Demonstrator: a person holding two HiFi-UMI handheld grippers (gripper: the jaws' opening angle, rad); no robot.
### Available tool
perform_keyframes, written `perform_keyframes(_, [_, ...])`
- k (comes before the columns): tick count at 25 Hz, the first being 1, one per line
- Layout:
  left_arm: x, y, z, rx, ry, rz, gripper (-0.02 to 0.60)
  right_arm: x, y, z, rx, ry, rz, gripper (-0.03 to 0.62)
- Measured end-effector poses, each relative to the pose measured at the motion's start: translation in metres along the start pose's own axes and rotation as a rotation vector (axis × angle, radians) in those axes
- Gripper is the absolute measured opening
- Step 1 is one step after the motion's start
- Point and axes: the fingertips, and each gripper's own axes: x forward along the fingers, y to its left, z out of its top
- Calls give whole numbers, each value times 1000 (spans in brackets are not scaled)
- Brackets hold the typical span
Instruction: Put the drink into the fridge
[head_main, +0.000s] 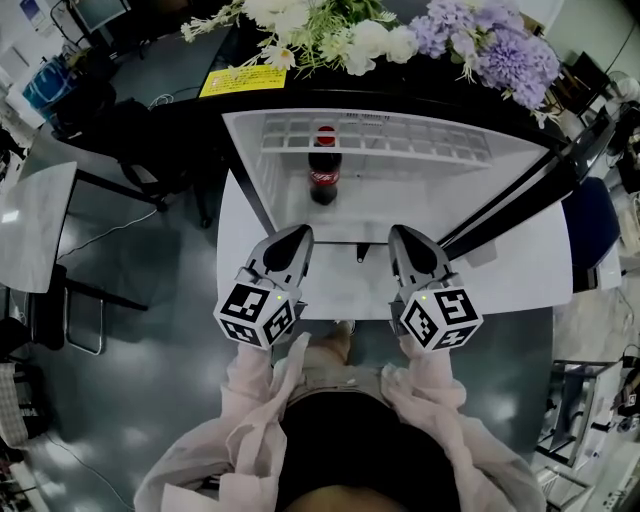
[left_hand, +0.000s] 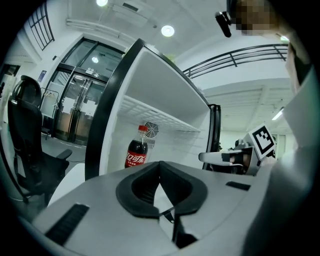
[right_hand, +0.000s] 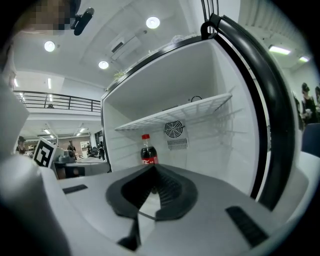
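A cola bottle (head_main: 323, 165) with a red cap and red label stands upright inside the open white fridge (head_main: 430, 185), below its wire shelf (right_hand: 175, 116). The bottle (left_hand: 137, 150) shows in the left gripper view beyond the jaws, and the bottle (right_hand: 146, 152) in the right gripper view stands in front of the fan grille. My left gripper (head_main: 300, 234) and right gripper (head_main: 400, 234) hover side by side just outside the fridge opening, apart from the bottle. Both are shut with nothing between the jaws. The left gripper (left_hand: 160, 163) and right gripper (right_hand: 152, 166) point roughly level into the fridge.
The fridge door (head_main: 520, 190) with its black frame swings open to the right. White and purple flowers (head_main: 400, 35) and a yellow label (head_main: 240, 78) lie on top of the fridge. A black chair (left_hand: 27, 145) and a grey table (head_main: 35, 225) stand to the left.
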Motion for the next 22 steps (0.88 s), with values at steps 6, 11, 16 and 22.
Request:
perform_keyframes(6, [1,-2,-2,6,6,-2,9,1,2,0,-1,0,15,10])
perform_keyframes(11, [3,-3,-1,7,5,0,9,3,4,0,1,2,26,10])
perform_keyframes(16, [4,-4,-3,6,12,4,9,2,5,-1,9,4,33,11])
perform_keyframes(22, [4,-7,-7,4,19,-1,9,1,5,-2,20,4,38,11])
